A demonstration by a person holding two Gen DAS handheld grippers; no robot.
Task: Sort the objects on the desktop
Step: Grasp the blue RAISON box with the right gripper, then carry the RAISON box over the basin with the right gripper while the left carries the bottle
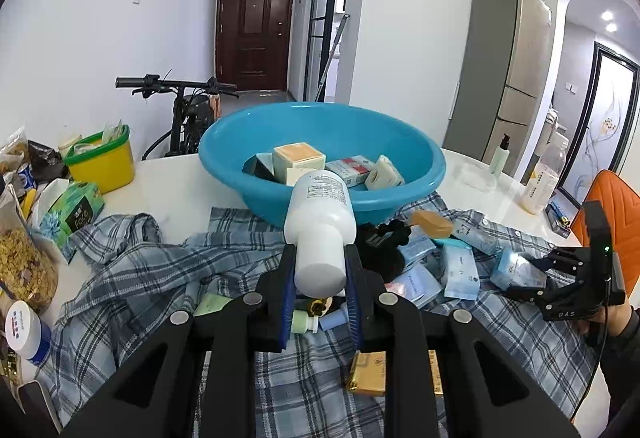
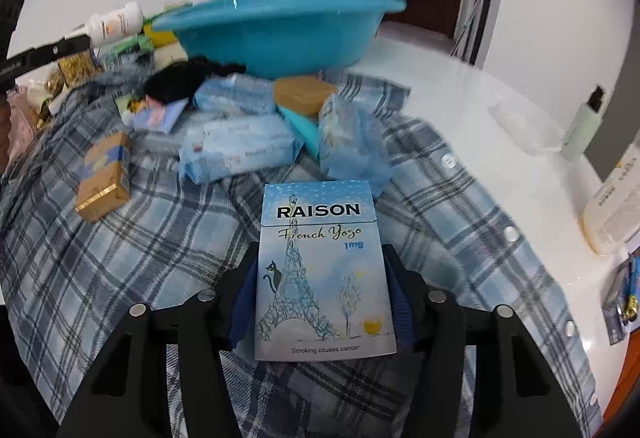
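White bottle (image 1: 320, 222) cap between left tongs (image 1: 320, 292), base hiding basin (image 1: 248, 145) contents

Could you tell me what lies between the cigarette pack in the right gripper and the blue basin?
In the right wrist view, pale blue tissue packs and a tan soap bar lie on the plaid shirt between pack and basin.

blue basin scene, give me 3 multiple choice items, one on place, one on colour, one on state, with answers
1. Where is the basin?
A. on the plaid shirt's far edge
B. on the floor
C. on the orange chair

2. What colour is the tub at the table's left?
A. red
B. yellow with green rim
C. black

3. What does the left gripper hold?
A. nothing
B. the gold box
C. the white bottle

Answers: 1 A, its base sits on the plaid shirt; 2 B, as seen; 3 C, fingers clamp the white bottle by its cap.
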